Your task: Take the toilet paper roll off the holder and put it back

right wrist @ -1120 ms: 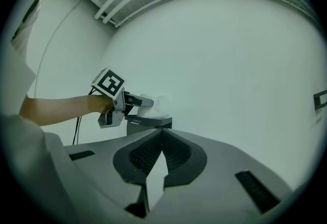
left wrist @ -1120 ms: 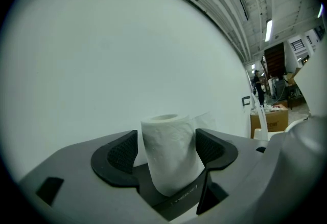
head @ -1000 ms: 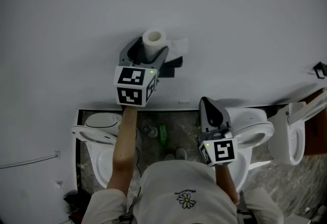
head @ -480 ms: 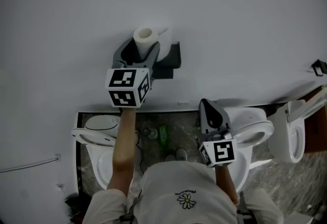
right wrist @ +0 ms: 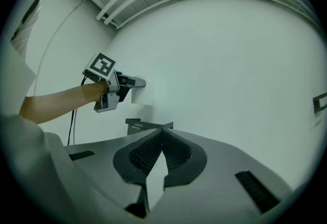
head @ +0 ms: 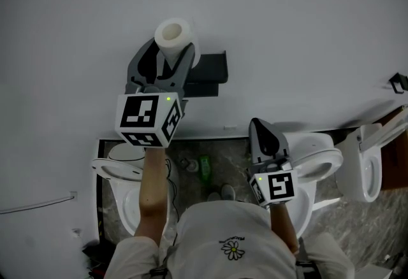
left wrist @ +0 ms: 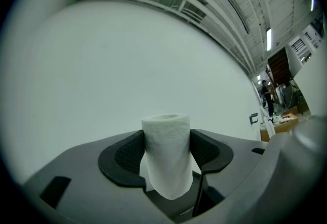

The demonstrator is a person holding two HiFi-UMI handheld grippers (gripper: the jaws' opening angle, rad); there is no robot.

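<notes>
The white toilet paper roll (head: 173,34) stands upright between the jaws of my left gripper (head: 172,55), which has just been closing and is now shut on it. The roll hangs in front of the white wall, up and to the left of the black holder (head: 208,71), clear of it. In the left gripper view both pads press the sides of the roll (left wrist: 166,136), held by the left gripper (left wrist: 166,152). My right gripper (head: 257,126) is shut and empty, lower right near a toilet; in its own view the right gripper (right wrist: 162,131) faces the holder (right wrist: 148,125) and the roll (right wrist: 138,95).
Below the wall, a white toilet (head: 121,166) stands at the left, another toilet (head: 315,157) at the right and a third (head: 366,172) further right. A green bottle (head: 203,167) lies on the grey floor between them. A cable (head: 35,202) runs along the left.
The left gripper has closed on the roll and lifted it up and left off the holder. The right gripper has stayed still.
</notes>
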